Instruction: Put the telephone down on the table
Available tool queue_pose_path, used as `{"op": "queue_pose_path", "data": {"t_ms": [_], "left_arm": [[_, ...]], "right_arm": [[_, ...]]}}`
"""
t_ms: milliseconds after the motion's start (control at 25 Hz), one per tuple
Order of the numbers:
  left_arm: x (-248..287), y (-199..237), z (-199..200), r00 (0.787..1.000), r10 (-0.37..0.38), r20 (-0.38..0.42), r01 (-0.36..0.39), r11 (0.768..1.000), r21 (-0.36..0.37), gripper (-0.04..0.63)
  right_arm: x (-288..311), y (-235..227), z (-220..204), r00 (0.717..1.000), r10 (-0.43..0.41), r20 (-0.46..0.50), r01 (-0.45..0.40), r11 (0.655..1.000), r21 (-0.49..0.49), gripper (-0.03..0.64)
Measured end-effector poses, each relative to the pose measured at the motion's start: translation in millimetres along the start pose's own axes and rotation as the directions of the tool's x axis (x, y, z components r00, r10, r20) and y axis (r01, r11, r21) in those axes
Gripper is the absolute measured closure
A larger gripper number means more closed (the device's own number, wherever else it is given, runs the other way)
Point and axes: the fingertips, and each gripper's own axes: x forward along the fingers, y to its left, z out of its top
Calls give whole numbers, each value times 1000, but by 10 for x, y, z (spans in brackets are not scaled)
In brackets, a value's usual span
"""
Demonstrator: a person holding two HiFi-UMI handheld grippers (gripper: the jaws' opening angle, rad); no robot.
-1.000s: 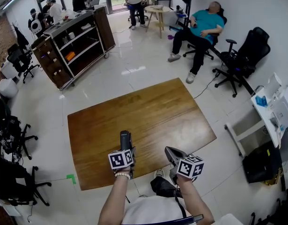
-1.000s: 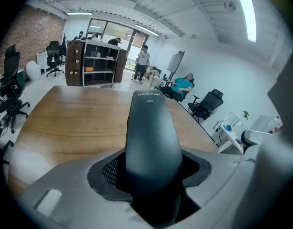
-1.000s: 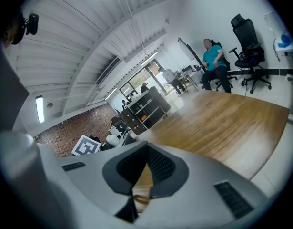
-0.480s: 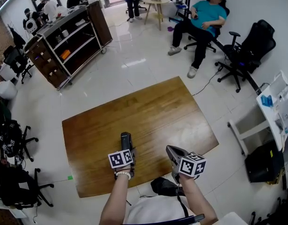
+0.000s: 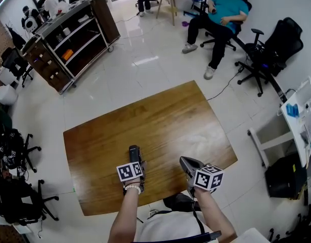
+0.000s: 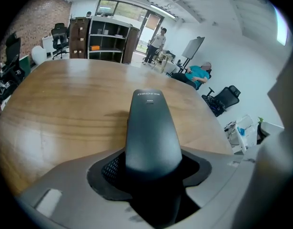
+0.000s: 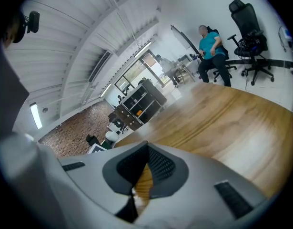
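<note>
Telephone (image 6: 151, 128) first: we see one slim, dark grey handset with a rounded far end and a line of small pale print near that end. Our left gripper (image 5: 136, 163) clamps its near end between the jaws, so it juts forward over the near part of the table (image 5: 160, 120); we cannot tell whether its far end touches the wood. Our right gripper (image 7: 146, 151) hangs just beside it over the same edge, jaws drawn together at the tips with nothing between them. We count one telephone, two grippers and one table. That table is a bare, brown wooden slab with visible grain, standing on a glossy white tiled floor. Beyond it we see a dark shelf cart (image 5: 69, 39), a person in a teal shirt (image 5: 223, 14) leaning back in a chair, and a black office chair (image 5: 276, 44) near the white wall.
</note>
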Motion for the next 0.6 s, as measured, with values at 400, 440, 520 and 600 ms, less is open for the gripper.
{"op": "queue_pose_path", "data": {"t_ms": [400,440,520,600], "left_arm": [[52,60,-71,996,59,-64,-59,998,7,318],[52,56,-77,996,65,-66,-65,998,12,318],[50,50,-94,993,89,-76,-87,996,33,318],[48,46,-109,987,128,-94,-122,990,64,318]], "right_arm": [[173,-69,32,999,25,-24,-24,999,30,606],[190,-71,37,999,29,-25,-28,999,31,606],[222,-67,46,999,38,-26,-37,999,36,606],[249,-57,51,999,47,-25,-46,998,42,606]]}}
